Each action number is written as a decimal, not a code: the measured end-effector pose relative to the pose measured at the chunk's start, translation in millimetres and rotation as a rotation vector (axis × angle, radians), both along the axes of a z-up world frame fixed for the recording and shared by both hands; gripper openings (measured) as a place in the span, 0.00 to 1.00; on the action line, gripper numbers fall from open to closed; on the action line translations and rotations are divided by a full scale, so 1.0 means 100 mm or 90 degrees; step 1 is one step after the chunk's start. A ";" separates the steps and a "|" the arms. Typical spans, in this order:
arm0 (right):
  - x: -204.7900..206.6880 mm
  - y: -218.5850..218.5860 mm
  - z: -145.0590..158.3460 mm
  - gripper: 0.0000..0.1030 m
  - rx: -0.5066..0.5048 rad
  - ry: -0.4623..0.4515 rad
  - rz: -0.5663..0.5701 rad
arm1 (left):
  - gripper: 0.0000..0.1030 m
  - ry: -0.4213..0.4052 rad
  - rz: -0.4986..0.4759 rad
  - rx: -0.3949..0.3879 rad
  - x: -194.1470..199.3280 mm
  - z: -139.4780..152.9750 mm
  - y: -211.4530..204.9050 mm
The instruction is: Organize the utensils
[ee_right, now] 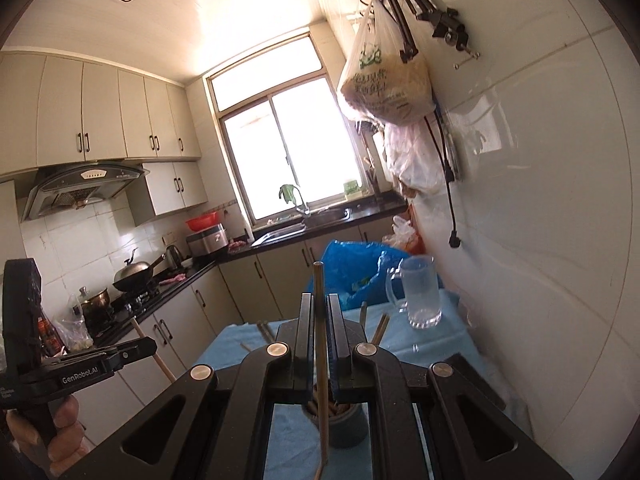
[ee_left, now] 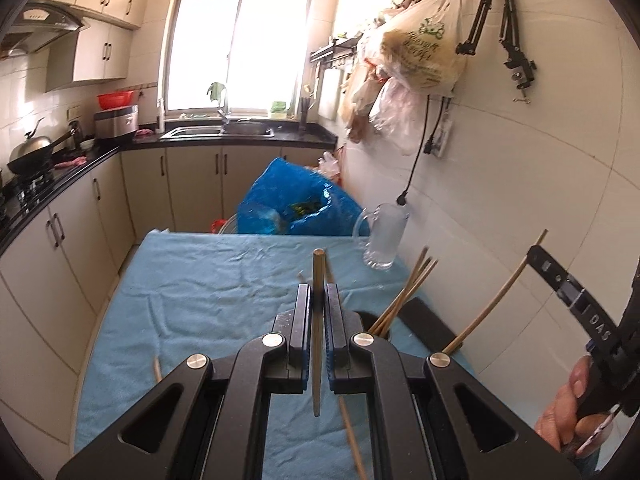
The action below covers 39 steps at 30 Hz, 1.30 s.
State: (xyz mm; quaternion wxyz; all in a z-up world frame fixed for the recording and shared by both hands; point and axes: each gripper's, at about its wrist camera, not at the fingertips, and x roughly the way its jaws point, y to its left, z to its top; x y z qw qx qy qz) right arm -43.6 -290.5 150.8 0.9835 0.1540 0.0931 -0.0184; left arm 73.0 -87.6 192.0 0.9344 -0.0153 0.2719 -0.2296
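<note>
Kitchen table under a blue cloth [ee_left: 208,280], chopstick sorting.
Left gripper [ee_left: 318,292] and right gripper [ee_right: 319,304] each pinch one chopstick [ee_left: 317,336] (second chopstick [ee_right: 320,344] above a dark holder [ee_right: 348,424]).

A soft, wrinkled blue cloth [ee_left: 192,288] covers the counter. The chopstick [ee_left: 318,320] in the left claw [ee_left: 318,300] looks like pale, matt wood, as does the chopstick [ee_right: 320,340] in the right claw [ee_right: 319,320]. Both claws are matt black plastic with shiny metal rivets. The mug [ee_left: 384,236] is clear glass. The dark holder [ee_right: 340,424] is perhaps matt plastic.
</note>
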 end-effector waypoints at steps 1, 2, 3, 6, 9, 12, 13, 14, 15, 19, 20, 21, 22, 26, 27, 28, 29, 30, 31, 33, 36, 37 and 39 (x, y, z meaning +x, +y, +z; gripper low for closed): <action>0.02 -0.01 0.03 0.06 0.000 -0.004 -0.003 | 0.05 -0.002 -0.003 -0.002 0.02 0.03 -0.03; 0.04 -0.03 0.05 0.06 0.001 -0.007 -0.004 | 0.05 -0.007 -0.007 -0.004 0.04 0.08 -0.07; 0.07 -0.05 0.08 0.06 0.002 -0.010 -0.008 | 0.05 -0.012 -0.009 -0.005 0.05 0.12 -0.11; 0.16 -0.09 0.14 0.06 0.006 -0.016 -0.013 | 0.06 -0.029 -0.016 -0.008 0.12 0.24 -0.23; 0.27 -0.11 0.19 0.06 0.006 -0.014 -0.018 | 0.05 -0.039 -0.014 -0.005 0.23 0.30 -0.35; 0.40 -0.11 0.23 0.06 0.001 -0.015 -0.022 | 0.06 -0.042 -0.009 -0.003 0.36 0.33 -0.46; 0.44 -0.11 0.24 0.06 0.003 -0.015 -0.020 | 0.06 -0.038 -0.009 -0.004 0.42 0.34 -0.50; 0.48 -0.12 0.24 0.06 0.004 -0.015 -0.020 | 0.05 -0.035 -0.012 -0.007 0.46 0.35 -0.53; 0.52 -0.12 0.24 0.06 0.001 -0.014 -0.021 | 0.05 -0.033 -0.012 -0.008 0.50 0.35 -0.57; 0.66 -0.17 0.20 0.06 0.005 0.001 -0.019 | 0.06 -0.024 -0.017 0.003 0.60 0.27 -0.64; 0.68 -0.19 0.18 0.06 0.009 0.004 -0.018 | 0.06 -0.020 -0.017 0.007 0.62 0.23 -0.63; 0.69 -0.20 0.15 0.06 0.012 0.007 -0.014 | 0.06 -0.013 -0.017 0.008 0.64 0.19 -0.61; 0.69 -0.20 0.14 0.06 0.013 0.009 -0.012 | 0.06 -0.001 -0.018 0.008 0.67 0.14 -0.58; 0.72 -0.21 0.07 0.06 0.009 0.016 -0.006 | 0.06 0.064 0.001 -0.003 0.82 -0.19 -0.34; 0.72 -0.22 0.05 0.06 0.009 0.016 -0.006 | 0.06 0.082 0.008 -0.009 0.87 -0.28 -0.27; 0.73 -0.22 0.04 0.06 0.010 0.017 -0.004 | 0.07 0.108 0.018 -0.012 0.95 -0.41 -0.20; 0.73 -0.23 0.03 0.06 0.011 0.017 -0.002 | 0.08 0.135 0.030 -0.012 1.04 -0.52 -0.15; 0.75 -0.23 0.02 0.06 0.013 0.019 -0.001 | 0.08 0.164 0.042 -0.014 1.14 -0.66 -0.09; 0.76 -0.23 0.02 0.06 0.013 0.018 0.000 | 0.08 0.191 0.047 -0.011 1.25 -0.79 -0.05; 0.78 -0.24 0.03 0.06 0.013 0.016 0.002 | 0.10 0.254 0.049 0.001 1.53 -1.11 -0.04; 0.78 -0.23 0.04 0.06 0.011 0.011 0.005 | 0.27 0.343 0.051 0.002 1.92 -1.56 -0.11; 0.77 -0.22 0.05 0.06 0.010 0.009 0.005 | 0.28 0.365 0.060 0.004 2.02 -1.68 -0.13; 0.79 -0.22 0.06 0.06 0.005 0.007 0.002 | 0.28 0.410 0.067 0.010 2.26 -1.94 -0.24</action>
